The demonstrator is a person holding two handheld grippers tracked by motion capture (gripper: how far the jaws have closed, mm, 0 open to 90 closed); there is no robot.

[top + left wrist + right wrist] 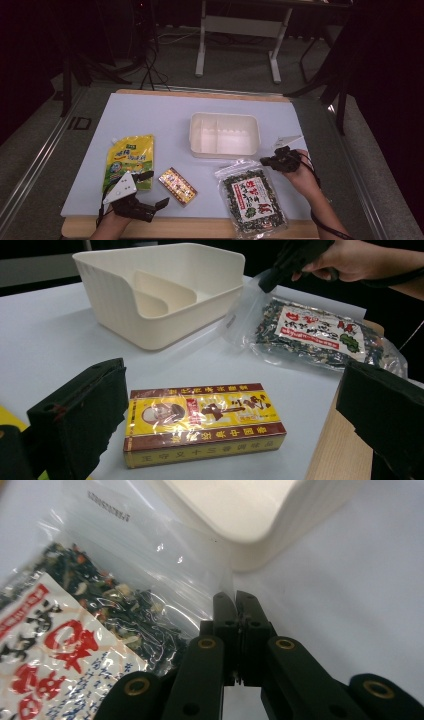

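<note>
Right hand-held gripper (265,161) pinches shut on the clear top corner of a seaweed bag (252,196) beside a white tray (224,149). Left hand-held gripper (152,189) gapes empty over a yellow box (177,185).

Left gripper (150,190): black body, two broad black foam-like jaws, blocky, matte; faint red mark on one jaw face. Grey three-cornered plate on top, small dark dots along its face. Black cable trails from rear.

Right gripper (265,161): black, narrow link arms, brass-coloured rivets at pivots, dark screw holes lower down. Pale three-cornered plate above. Black cable loops past wrist, runs along forearm.

Forearms bare, no sleeves seen.
</note>
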